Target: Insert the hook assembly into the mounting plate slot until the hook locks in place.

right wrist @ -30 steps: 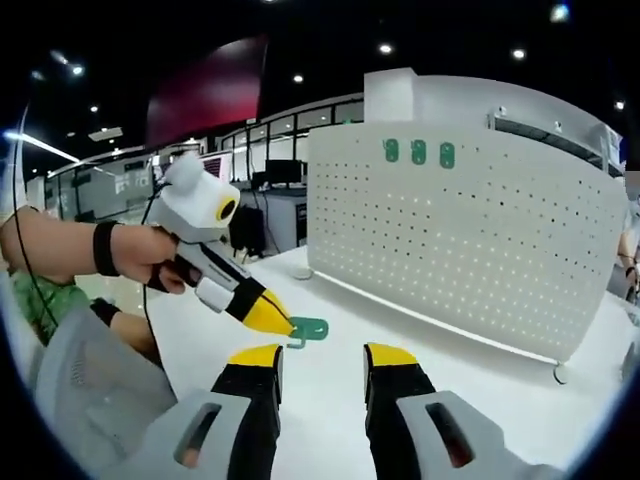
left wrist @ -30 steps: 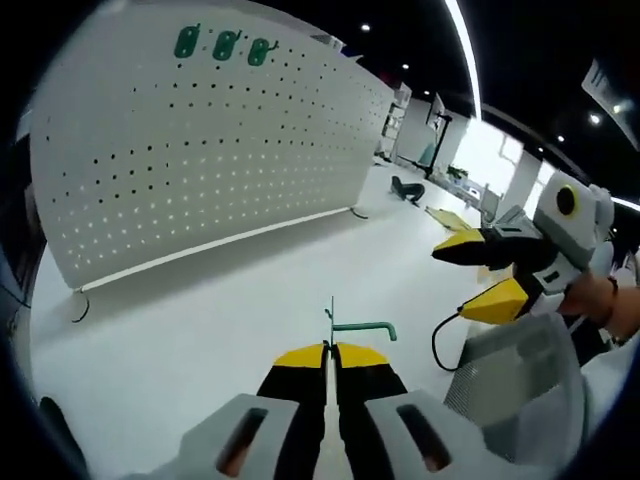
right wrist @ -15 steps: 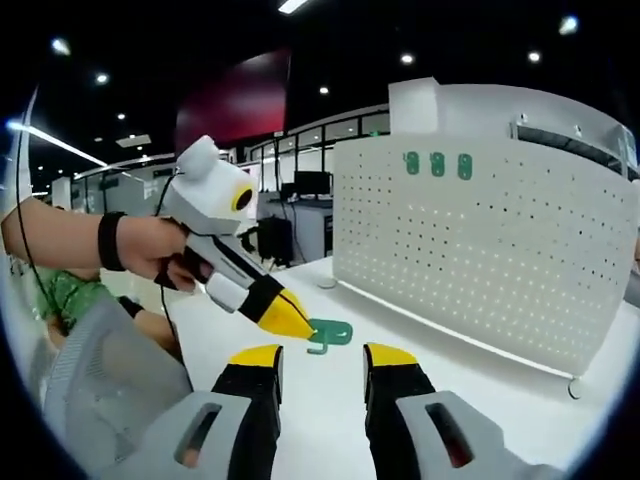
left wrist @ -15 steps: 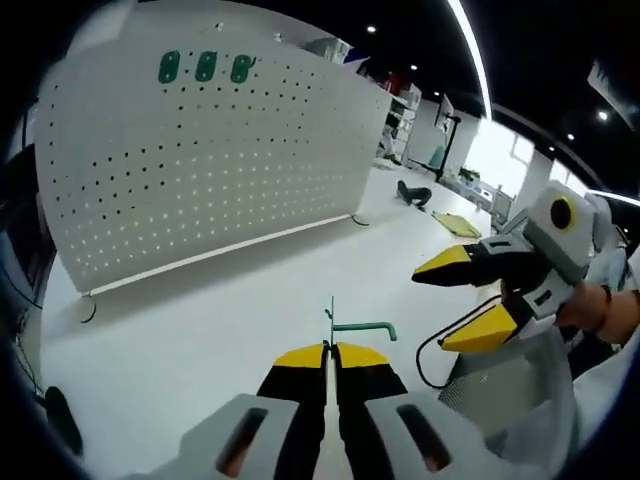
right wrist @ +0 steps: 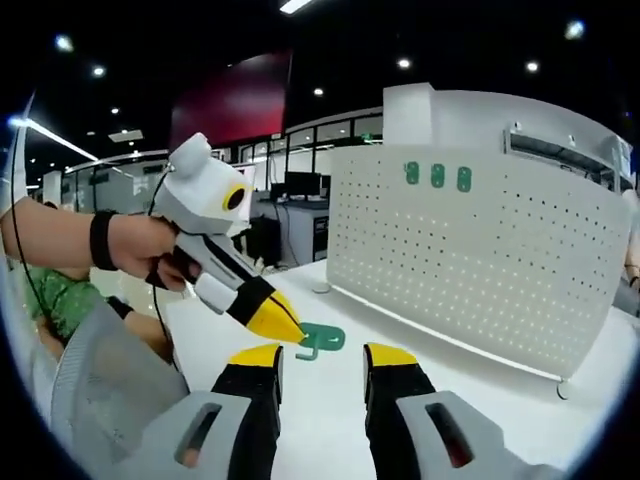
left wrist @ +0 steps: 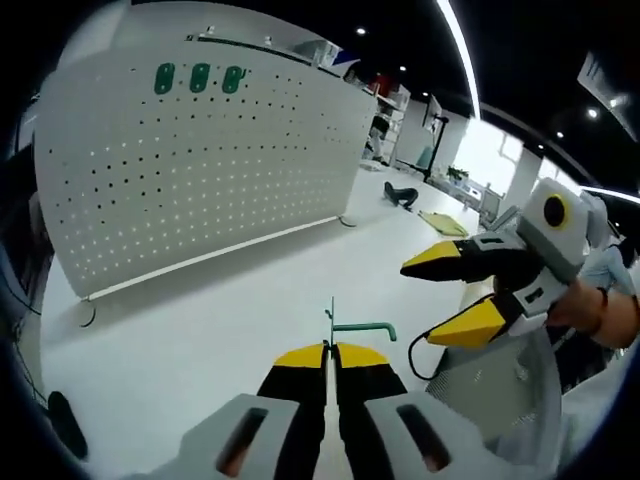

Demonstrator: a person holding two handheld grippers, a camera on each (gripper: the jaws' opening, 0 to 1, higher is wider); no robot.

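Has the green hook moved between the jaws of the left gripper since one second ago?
No. In the left gripper view the green hook sits at the same spot above the closed left gripper; the pegboard behind shifted, so the camera moved.

The left gripper (left wrist: 331,350) has its jaws pressed together at lower centre; the right gripper (right wrist: 322,352) has its jaws spread, a hand (right wrist: 140,250) at left.

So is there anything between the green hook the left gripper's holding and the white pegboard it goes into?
Nothing visible does. The left gripper holds the green hook over bare white table, short of the pegboard. The open right gripper sits off to one side.
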